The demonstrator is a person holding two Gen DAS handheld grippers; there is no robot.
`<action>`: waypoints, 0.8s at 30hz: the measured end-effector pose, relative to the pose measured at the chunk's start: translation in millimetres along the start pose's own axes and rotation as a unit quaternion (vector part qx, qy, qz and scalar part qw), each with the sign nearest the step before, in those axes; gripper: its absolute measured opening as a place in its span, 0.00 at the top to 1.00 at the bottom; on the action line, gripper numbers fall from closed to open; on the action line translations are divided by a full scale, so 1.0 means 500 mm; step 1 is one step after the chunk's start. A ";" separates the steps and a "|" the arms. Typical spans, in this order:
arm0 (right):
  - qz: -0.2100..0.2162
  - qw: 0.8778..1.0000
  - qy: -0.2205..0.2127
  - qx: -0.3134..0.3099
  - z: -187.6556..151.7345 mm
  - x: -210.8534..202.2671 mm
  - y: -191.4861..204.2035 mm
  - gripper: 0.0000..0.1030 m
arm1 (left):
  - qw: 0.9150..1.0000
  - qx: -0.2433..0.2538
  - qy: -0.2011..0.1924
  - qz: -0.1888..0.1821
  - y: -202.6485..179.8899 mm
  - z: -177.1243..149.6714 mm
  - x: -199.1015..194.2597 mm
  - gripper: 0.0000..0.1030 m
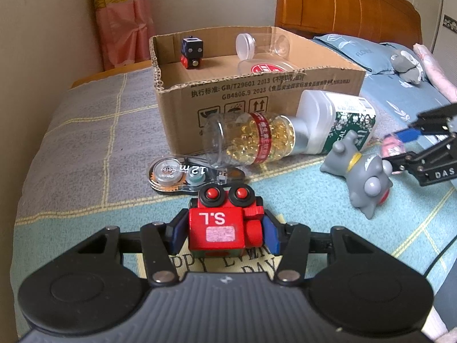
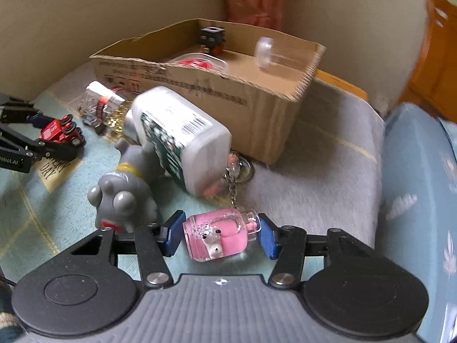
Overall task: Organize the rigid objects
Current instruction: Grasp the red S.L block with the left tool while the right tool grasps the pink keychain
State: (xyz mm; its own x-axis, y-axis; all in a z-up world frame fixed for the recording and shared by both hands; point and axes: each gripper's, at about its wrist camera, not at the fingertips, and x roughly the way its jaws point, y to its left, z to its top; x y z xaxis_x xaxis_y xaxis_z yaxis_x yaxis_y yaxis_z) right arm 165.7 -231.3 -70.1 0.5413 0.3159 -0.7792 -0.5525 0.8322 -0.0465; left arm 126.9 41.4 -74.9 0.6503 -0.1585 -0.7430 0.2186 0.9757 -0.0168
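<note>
My left gripper [image 1: 224, 233] is shut on a red toy train car [image 1: 221, 227] marked "S.L", on the bed. My right gripper [image 2: 219, 235] has its blue pads around a pink keychain bottle [image 2: 220, 235]; both pads touch its ends. A cardboard box [image 1: 257, 91] stands behind, holding a black toy block [image 1: 192, 51], a clear jar [image 1: 261, 44] and a red-labelled lid [image 1: 267, 67]. In front of the box lie a capsule bottle [image 1: 251, 140], a white bottle [image 1: 335, 120], a tape dispenser [image 1: 182, 173] and a grey cat figure [image 1: 362, 173].
The checked blanket [image 1: 85, 143] covers the bed. A pillow [image 1: 368, 51] and wooden headboard [image 1: 342, 3] lie at the right. A curtain [image 1: 122, 17] hangs at the back wall. The keychain's chain [image 2: 232, 183] runs under the white bottle [image 2: 182, 134].
</note>
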 end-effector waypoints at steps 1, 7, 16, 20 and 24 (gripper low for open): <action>-0.006 1.000 0.000 0.009 -0.007 -0.005 0.001 0.43 | 1.000 0.000 0.000 0.000 0.000 0.000 0.000 0.49; -0.027 0.998 0.002 0.060 -0.059 -0.047 0.024 0.42 | 1.000 0.003 -0.001 -0.001 0.001 -0.002 -0.001 0.49; -0.057 0.989 -0.011 0.138 -0.104 -0.086 0.091 0.41 | 1.000 0.004 -0.004 -0.001 0.001 -0.012 -0.009 0.49; -0.062 0.988 -0.014 0.142 -0.105 -0.085 0.126 0.30 | 1.000 0.004 -0.005 0.000 0.001 -0.014 -0.010 0.49; -0.073 0.991 -0.009 0.112 -0.101 -0.079 0.137 0.30 | 1.000 0.004 -0.004 -0.002 0.001 -0.017 -0.012 0.49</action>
State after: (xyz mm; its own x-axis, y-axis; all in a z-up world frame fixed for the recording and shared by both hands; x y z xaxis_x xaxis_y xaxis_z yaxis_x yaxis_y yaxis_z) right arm 74.4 -210.1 -74.0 0.6177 0.1911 -0.7629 -0.3139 0.9493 -0.0164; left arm 116.9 44.3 -75.9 0.6557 -0.1628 -0.7373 0.2269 0.9738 -0.0132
